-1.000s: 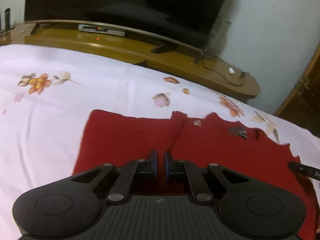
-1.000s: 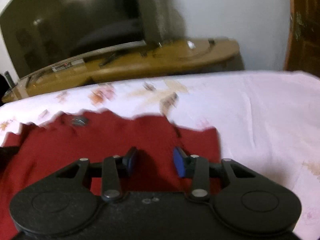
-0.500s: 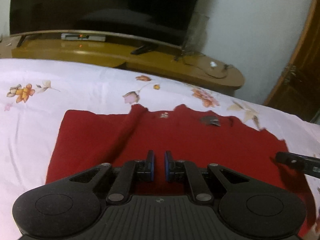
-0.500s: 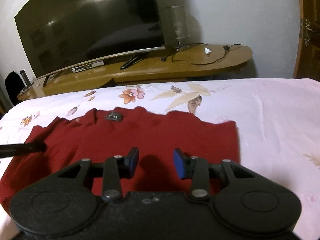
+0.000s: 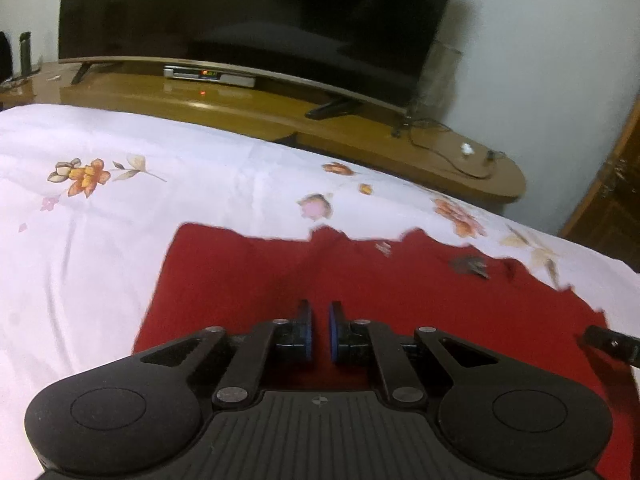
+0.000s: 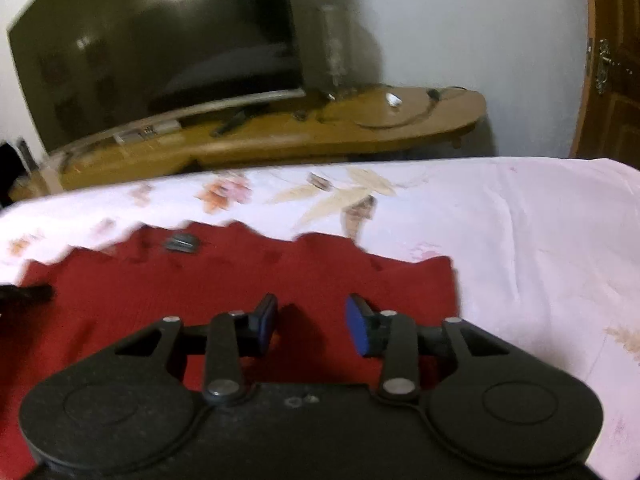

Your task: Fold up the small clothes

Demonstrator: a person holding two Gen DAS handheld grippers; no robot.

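A home bedroom.
A bed with a floral sheet (image 5: 160,208) faces a curved television (image 5: 256,16) on a wooden stand (image 5: 360,136).

Both cameras sit close above the red cloth (image 5: 248,280), looking down and forward toward the TV (image 6: 152,48).

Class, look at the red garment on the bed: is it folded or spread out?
Spread out. The red garment lies flat across the floral bedsheet, its far edge visible in both views; no doubled-over layer shows, though the grippers hide its near part.
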